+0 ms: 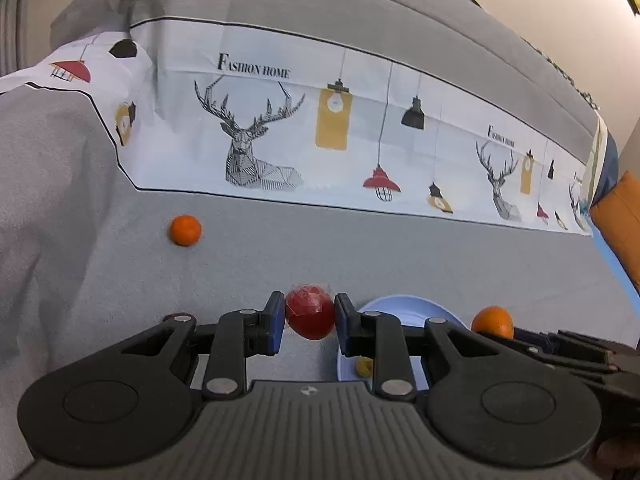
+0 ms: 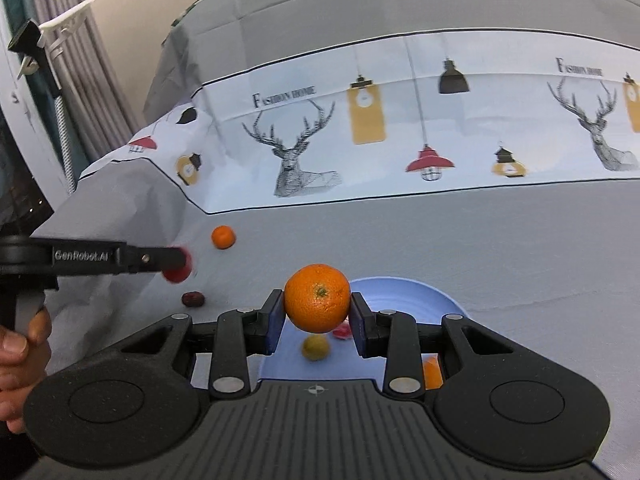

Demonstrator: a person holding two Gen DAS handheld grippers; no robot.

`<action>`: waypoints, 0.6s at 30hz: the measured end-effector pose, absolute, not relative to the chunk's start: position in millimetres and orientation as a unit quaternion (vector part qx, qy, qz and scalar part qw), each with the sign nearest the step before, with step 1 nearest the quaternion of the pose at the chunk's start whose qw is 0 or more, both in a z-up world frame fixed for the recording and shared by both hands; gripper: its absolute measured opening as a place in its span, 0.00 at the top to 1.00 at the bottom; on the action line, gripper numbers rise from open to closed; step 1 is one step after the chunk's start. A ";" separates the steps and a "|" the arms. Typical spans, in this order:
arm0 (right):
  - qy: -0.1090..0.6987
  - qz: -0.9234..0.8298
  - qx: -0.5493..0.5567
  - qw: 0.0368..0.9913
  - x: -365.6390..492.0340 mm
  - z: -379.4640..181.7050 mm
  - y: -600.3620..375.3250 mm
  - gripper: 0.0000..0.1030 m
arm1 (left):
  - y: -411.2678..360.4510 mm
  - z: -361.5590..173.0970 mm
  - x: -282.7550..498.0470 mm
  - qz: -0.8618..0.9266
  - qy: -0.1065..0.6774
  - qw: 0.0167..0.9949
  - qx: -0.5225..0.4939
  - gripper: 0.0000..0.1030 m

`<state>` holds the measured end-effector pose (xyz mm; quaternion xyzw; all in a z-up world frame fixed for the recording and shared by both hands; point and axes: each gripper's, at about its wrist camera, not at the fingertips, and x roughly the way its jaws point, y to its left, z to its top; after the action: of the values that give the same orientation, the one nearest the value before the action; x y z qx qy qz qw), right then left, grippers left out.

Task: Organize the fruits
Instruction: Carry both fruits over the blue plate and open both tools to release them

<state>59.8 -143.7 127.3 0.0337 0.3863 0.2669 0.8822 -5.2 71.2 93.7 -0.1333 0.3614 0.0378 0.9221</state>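
We observed the left gripper [image 1: 309, 322] pinching a red fruit [image 1: 310, 316] wrapped in clear film between its blue pads, held above the grey bed cover [image 1: 280, 248]. The right gripper [image 2: 317, 312] pinched a large orange [image 2: 317, 298] between its pads, above the near rim of a light blue plate [image 2: 404, 292]. On the plate lay a small yellow-green fruit [image 2: 315, 348], a red piece [image 2: 342, 332] partly hidden behind the orange, and an orange piece [image 2: 432, 374] beside the right finger linkage. A small orange [image 1: 185, 230] rested alone on the bed cover, well apart from the plate, near the printed deer band [image 1: 256, 140]. A dark red fruit [image 2: 193, 299] lay on the cover left of the plate. A hand [image 2: 20, 356] gripped the left gripper's handle.
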 end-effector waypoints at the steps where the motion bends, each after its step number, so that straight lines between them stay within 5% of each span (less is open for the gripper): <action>1: 0.388 0.265 0.032 0.882 59.4 126.4 -145.8 0.65 | 70.8 94.0 -7.5 0.035 0.361 0.923 -0.133 0.72; 18: 0.386 0.220 0.076 0.893 66.8 127.8 -181.4 0.65 | 55.9 88.8 -13.4 0.023 0.367 0.921 -0.129 0.72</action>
<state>66.8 -181.4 127.8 0.0758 0.3857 0.2200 0.8928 -13.4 55.9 88.8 -0.1288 0.3672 0.0232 0.9209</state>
